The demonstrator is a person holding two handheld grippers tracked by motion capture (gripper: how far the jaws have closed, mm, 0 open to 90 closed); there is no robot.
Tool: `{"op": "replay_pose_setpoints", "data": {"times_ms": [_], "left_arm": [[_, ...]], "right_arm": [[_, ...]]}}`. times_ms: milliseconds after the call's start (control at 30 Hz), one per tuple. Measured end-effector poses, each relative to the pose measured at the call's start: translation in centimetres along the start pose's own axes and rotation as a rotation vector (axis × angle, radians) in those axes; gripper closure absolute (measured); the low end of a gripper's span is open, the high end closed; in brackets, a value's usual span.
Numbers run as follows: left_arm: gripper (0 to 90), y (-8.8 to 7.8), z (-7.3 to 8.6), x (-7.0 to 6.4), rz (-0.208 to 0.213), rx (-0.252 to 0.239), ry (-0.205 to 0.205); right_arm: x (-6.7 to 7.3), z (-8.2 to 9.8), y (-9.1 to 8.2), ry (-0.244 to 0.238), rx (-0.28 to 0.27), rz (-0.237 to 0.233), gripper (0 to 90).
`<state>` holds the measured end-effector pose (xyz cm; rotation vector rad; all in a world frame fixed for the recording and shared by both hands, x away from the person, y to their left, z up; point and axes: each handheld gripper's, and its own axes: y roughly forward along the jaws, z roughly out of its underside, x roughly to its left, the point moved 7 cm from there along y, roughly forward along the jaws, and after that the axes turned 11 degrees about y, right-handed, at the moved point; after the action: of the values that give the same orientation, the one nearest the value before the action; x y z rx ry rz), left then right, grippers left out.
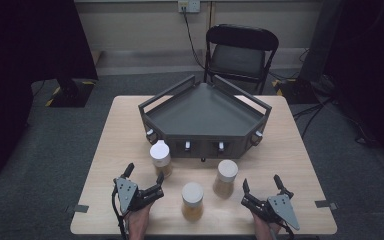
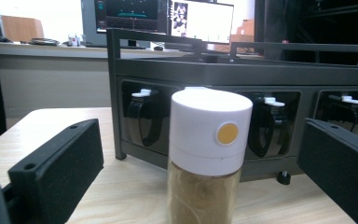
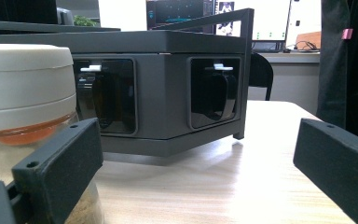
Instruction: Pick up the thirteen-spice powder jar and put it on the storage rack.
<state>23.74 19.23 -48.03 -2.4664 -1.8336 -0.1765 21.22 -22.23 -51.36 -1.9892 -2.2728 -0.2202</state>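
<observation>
My left gripper [image 1: 143, 181] is spread wide with nothing in it, and its own view looks straight at the white-capped spice jar [image 2: 208, 154], which stands upright between the jaws but just ahead of them, not yet touched; from above that jar [image 1: 160, 158] sits just beyond the fingertips, close in front of the dark rack [image 1: 205, 112]. I judge this as the approach before a first grasp: the next move calls for easing forward until the jaws flank the glass below the cap, then closing squarely so it does not tip. My right gripper [image 1: 261, 188] is likewise open and empty, resting near the table's [image 1: 125, 125] front edge, with a second jar [image 1: 226, 177] just ahead and to its left and a third jar [image 1: 192, 200] between my two hands; in its own view a jar [image 3: 25, 112] looms just outside the left jaw
</observation>
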Motion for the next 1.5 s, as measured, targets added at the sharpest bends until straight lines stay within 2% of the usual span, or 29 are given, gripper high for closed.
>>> {"op": "replay_pose_setpoints", "data": {"times_ms": [433,967,1200,1233,1333,1500], "left_arm": [[0.0,1.0,-1.3,-0.2,0.019,-0.022,0.004],[0.3,2.9,-2.3,-0.1,0.027,-0.020,0.019],[0.2,3.7,-2.4,-0.3,0.035,-0.009,0.020],[0.2,4.0,-2.3,-0.3,0.039,0.007,0.021],[0.2,4.3,-2.2,-0.2,0.047,0.017,0.017],[1.1,4.6,-1.6,-0.3,0.042,0.009,0.009]], "right_arm": [[0.0,-0.1,0.1,0.002,0.006,0.006,0.0],[0.0,0.0,0.0,0.001,0.001,0.001,0.0],[0.0,0.0,0.0,0.001,0.000,0.002,0.1],[0.0,0.0,0.0,0.001,0.001,0.001,0.1],[0.0,0.0,0.0,0.001,0.001,0.001,0.0],[0.0,0.0,0.0,0.001,0.001,0.001,0.2]]}}
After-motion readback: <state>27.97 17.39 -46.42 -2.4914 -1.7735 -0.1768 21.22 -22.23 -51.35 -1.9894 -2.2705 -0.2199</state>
